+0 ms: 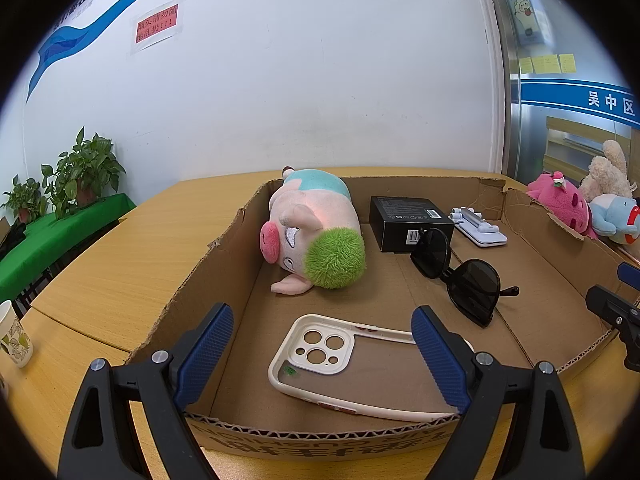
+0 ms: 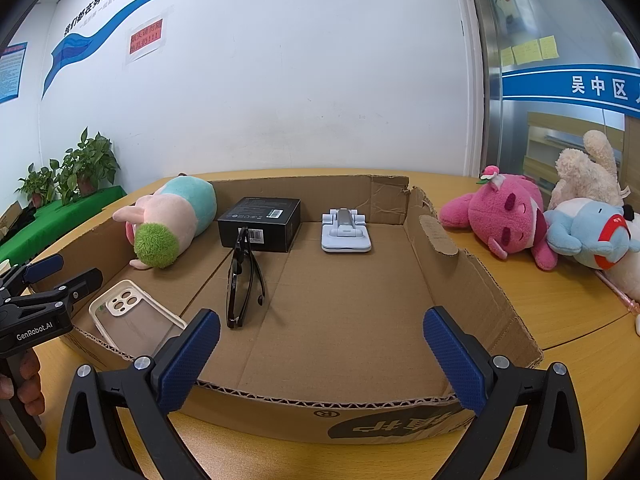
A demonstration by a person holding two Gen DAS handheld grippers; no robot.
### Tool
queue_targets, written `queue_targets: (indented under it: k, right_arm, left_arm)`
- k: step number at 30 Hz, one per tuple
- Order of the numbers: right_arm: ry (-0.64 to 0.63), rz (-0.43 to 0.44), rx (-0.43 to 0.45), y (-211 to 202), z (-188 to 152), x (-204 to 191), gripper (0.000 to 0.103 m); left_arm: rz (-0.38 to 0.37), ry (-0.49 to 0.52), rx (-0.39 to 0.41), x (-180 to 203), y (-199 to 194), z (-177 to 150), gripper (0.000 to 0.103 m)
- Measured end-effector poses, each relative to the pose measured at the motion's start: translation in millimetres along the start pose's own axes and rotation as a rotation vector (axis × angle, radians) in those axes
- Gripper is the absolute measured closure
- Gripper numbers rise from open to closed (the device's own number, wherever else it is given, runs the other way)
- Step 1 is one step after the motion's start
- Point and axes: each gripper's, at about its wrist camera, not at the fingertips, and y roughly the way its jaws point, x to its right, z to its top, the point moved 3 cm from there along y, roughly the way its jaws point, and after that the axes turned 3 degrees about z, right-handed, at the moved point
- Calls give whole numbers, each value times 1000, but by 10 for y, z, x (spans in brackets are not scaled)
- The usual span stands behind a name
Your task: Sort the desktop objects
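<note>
A shallow cardboard tray (image 1: 224,236) (image 2: 472,280) lies on the wooden table. Inside it are a pink pig plush with green hair (image 1: 316,236) (image 2: 172,220), a black box (image 1: 408,216) (image 2: 262,220), a white phone stand (image 1: 478,226) (image 2: 346,232), black sunglasses (image 1: 460,276) (image 2: 240,284) and a white phone case (image 1: 320,352) (image 2: 128,312). My left gripper (image 1: 322,354) (image 2: 64,276) stands open at the tray's near left, above the phone case, nothing between its fingers. My right gripper (image 2: 322,354) is open over the tray's near edge, holding nothing.
Outside the tray at the right lie a pink plush (image 2: 504,220) (image 1: 560,204), a blue plush (image 2: 588,236) and a cream plush (image 2: 588,172). A paper cup (image 1: 14,334) stands at the table's left edge. Potted plants (image 1: 80,172) sit on a green-covered side table.
</note>
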Motion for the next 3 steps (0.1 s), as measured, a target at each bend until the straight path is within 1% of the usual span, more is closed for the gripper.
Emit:
queue_targets:
  k: [3]
  right_arm:
    - [0,0,0,-1,0,-1,0]
  left_arm:
    - [0,0,-1,0,1,0,12]
